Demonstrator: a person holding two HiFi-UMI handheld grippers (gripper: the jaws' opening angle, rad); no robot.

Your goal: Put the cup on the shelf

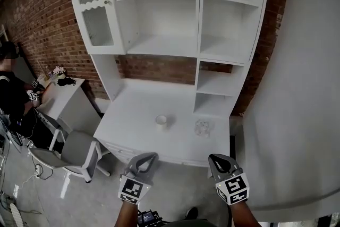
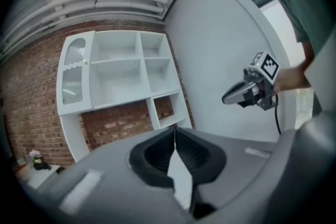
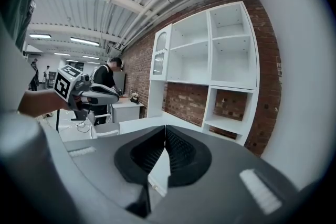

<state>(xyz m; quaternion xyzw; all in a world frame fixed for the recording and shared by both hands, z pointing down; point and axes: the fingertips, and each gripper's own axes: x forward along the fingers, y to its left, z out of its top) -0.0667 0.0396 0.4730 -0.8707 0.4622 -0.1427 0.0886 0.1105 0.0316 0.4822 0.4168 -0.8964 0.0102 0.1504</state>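
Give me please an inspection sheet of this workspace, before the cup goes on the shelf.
Surface: white desk top, mostly bare.
Job's things: cup upright on the desk top; shelves above, nothing seen on them.
Clutter: small pale object right of the cup, too small to identify.
Grippers: left gripper and right gripper both shut, empty, short of the desk.
Cables: one cable hangs below the right gripper.
Surroundings: brick wall, grey chair, person at side table.
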